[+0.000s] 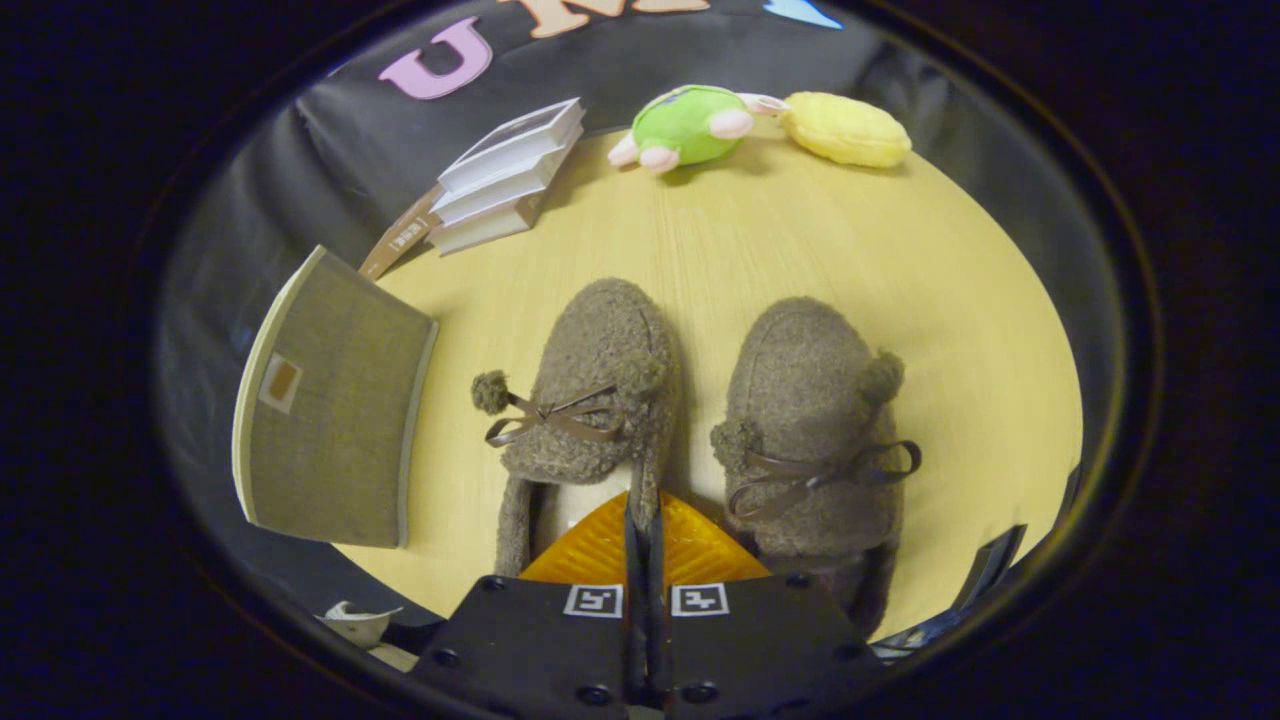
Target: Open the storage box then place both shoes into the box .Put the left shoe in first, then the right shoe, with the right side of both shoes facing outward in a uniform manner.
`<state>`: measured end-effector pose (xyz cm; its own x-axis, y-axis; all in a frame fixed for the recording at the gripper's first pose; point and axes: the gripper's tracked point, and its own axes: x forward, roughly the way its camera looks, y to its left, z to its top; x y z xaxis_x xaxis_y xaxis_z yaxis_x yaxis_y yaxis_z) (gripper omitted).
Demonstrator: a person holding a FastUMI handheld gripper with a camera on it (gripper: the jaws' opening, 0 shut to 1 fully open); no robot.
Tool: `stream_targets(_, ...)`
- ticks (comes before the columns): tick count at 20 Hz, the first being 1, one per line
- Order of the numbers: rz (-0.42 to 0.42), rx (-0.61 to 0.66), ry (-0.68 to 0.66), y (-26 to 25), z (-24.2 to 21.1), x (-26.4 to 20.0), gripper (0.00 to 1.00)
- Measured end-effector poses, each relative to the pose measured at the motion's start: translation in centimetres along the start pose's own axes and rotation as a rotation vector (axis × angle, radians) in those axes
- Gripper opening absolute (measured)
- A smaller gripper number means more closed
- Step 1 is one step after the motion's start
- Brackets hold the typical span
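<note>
- Gripper [645,520]: its two orange fingers [590,550] are drawn together with only a thin slit between them. They pinch the inner side wall of the left shoe [590,400] at its heel opening, one finger inside the shoe and one outside.
- Left shoe: a fuzzy brown slipper with a ribbon bow and pompoms, toe pointing away from the gripper. Its heel end is hidden behind the fingers.
- Right shoe [805,420]: a matching slipper lying just beside the left shoe, on its right, not touching the fingers. Its heel is partly covered by the gripper's black body.
- Storage box [325,420]: a grey fabric box with pale edging, to the left of the left shoe at the table's [900,300] edge. Its lid is closed. A small tag sits on top; no writing on it can be made out.
- Stack of books [505,180]: beyond the box, far past the left shoe. The print on the brown strip beside them is too small to read.
- Green plush toy [690,125] and yellow plush toy [845,130]: at the table's far edge, well beyond both shoes.
- Square black-and-white markers [645,600] sit on the gripper's body.
</note>
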<state>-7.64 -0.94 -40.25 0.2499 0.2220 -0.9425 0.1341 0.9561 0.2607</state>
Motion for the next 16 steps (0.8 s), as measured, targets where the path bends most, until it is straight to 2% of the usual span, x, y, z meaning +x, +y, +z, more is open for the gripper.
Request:
stream_targets(3,0.038,0.106,0.012,0.7,0.7,-0.8,0.04)
stream_targets(6,0.051,0.110,-0.009,1.7,1.4,-2.2,0.04)
stream_targets(10,0.114,0.166,-0.024,4.8,2.5,-4.1,0.04)
stream_targets(16,0.190,0.141,-0.082,10.5,5.3,-8.0,0.04)
